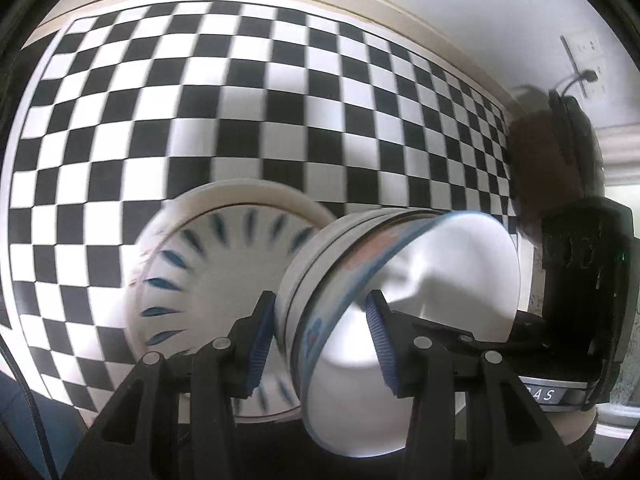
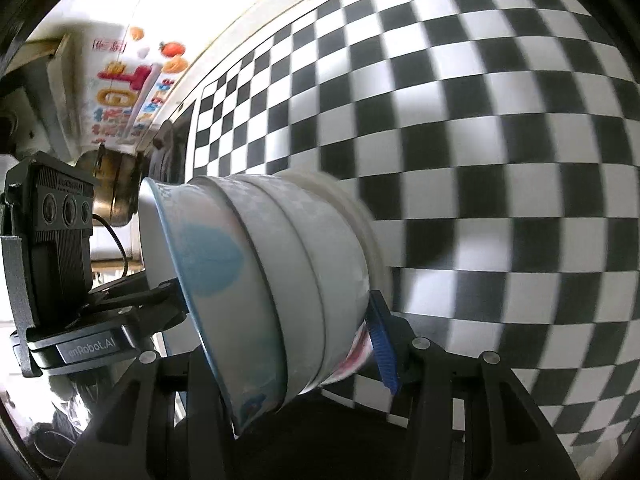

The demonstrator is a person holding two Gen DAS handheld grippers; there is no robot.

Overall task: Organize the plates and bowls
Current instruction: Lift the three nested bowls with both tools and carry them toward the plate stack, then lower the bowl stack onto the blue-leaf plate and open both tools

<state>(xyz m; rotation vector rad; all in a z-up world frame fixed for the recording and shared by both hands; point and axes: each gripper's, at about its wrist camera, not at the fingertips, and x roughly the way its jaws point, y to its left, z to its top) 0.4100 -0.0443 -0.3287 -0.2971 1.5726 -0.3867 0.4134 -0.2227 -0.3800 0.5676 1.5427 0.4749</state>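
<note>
A stack of nested white bowls with blue rims (image 1: 400,300) hangs tilted over the checkered table (image 1: 280,100). My left gripper (image 1: 320,340) is shut on the stack's rim, one blue pad outside and one inside the top bowl. My right gripper (image 2: 280,344) is shut on the same bowl stack (image 2: 280,272) from the other side; only its right pad (image 2: 382,356) shows. A white plate with blue leaf marks (image 1: 208,288) lies on the table behind and left of the bowls, resting on another plate.
The right gripper's body (image 1: 580,280) shows at the right of the left wrist view, and the left gripper's body (image 2: 52,264) at the left of the right wrist view. A colourful printed box (image 2: 128,92) and a brass-coloured pot (image 2: 116,188) stand beyond the table's edge.
</note>
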